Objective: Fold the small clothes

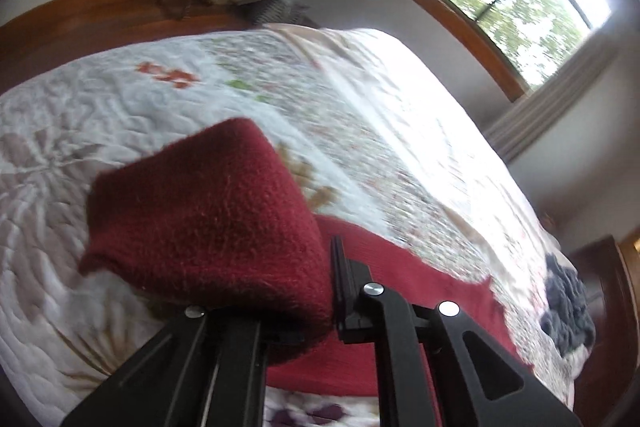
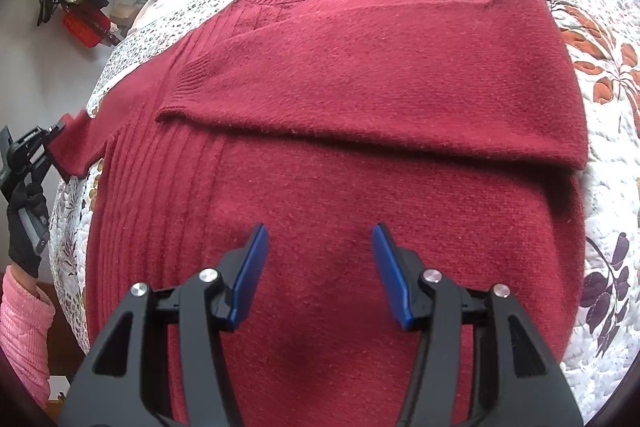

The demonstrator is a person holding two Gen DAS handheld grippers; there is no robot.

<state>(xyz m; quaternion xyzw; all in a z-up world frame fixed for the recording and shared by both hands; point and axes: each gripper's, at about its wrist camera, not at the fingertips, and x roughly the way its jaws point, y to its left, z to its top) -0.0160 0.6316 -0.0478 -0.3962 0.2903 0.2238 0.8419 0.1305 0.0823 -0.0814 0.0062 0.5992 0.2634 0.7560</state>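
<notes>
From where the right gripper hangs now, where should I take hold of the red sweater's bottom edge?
Probably the hem, which lies out of view below the open right gripper. Come down and back toward yourself along the red sweater; its body lies flat here, clear of the folded sleeve. The left gripper holds the other sleeve.

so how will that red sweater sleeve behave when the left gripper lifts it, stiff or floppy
Probably floppy: the sleeve pinched in the left hand-held gripper bends over soft. The fuzzy knit likely grips well and seems light. The red sweater on the quilt may drag along if pulled far.
</notes>
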